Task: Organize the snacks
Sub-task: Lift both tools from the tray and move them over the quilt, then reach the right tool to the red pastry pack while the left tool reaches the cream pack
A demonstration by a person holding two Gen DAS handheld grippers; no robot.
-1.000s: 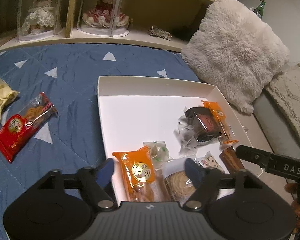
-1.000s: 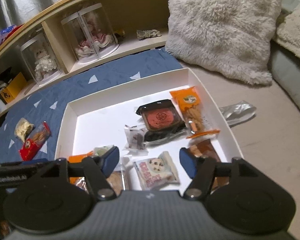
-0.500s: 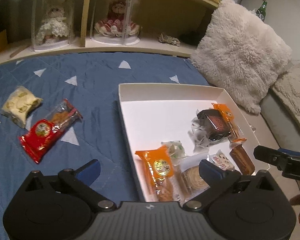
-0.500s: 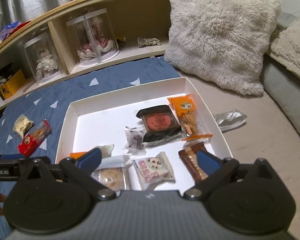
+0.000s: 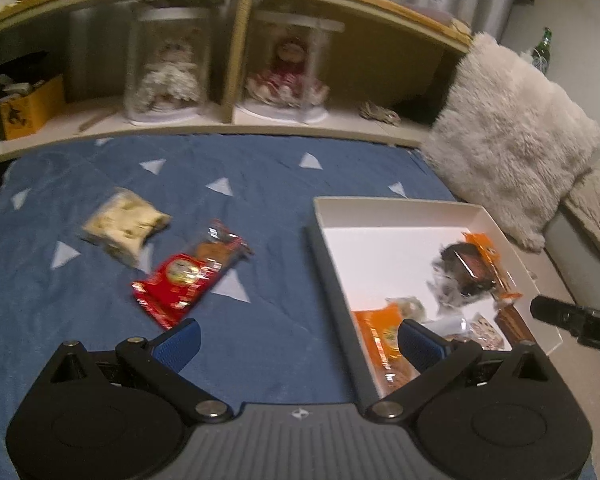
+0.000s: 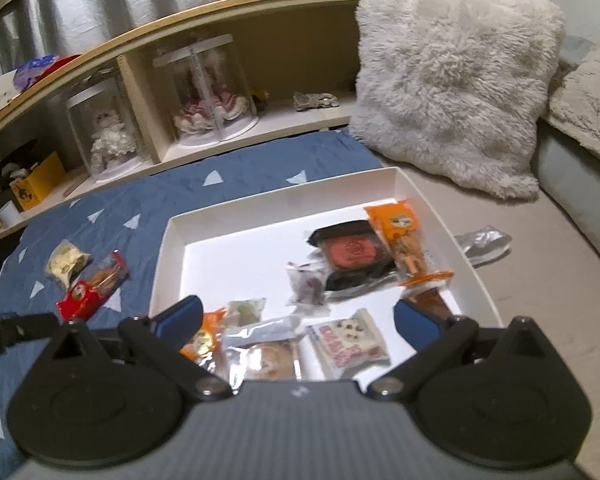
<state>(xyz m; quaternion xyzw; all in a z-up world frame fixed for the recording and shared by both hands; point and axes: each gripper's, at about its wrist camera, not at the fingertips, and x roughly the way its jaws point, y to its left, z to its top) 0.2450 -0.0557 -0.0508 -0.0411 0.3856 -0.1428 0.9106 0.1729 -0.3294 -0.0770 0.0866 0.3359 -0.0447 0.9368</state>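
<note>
Blue quilt (image 5: 284, 208) — both grippers' fingers (image 5: 179, 339) spread, empty.

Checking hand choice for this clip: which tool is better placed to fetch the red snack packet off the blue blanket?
Left. The open left tool hangs just short of the red snack packet; the right tool hangs over the white tray.

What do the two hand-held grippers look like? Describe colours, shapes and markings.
The left hand-held gripper and the right hand-held gripper look alike: black bodies with two round discs, a ribbed grey middle plate bearing a small logo, silver pivot bolts, and black angled fingers with blue pads. No cables or sleeves show.
</note>
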